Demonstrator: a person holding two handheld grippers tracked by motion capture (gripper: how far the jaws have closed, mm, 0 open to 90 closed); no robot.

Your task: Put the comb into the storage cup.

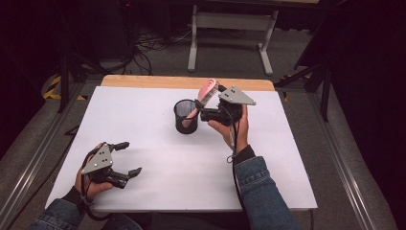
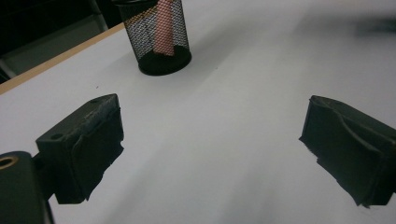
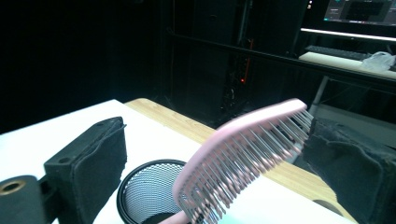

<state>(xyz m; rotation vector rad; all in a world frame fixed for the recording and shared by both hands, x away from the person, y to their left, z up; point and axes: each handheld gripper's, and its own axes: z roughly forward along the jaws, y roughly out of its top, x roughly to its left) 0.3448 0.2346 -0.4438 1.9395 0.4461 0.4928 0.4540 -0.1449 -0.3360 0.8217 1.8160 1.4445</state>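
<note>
Pink plastic hairbrush [image 3: 243, 154] stands handle-down in the black mesh cup [image 1: 186, 116], head leaning out over the rim. Judged light, rigid and smooth-backed, it is best taken across the head's edges, clear of the flexible bristles. Right gripper [image 3: 212, 161] jaws stand apart around the head, one pad touching the bristle tips; left gripper [image 1: 128, 158] rests open, well apart.

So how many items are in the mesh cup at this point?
1: a pink hairbrush stands handle-down in the black mesh cup, leaning toward the right gripper. The mesh could hide something small lower down.
</note>
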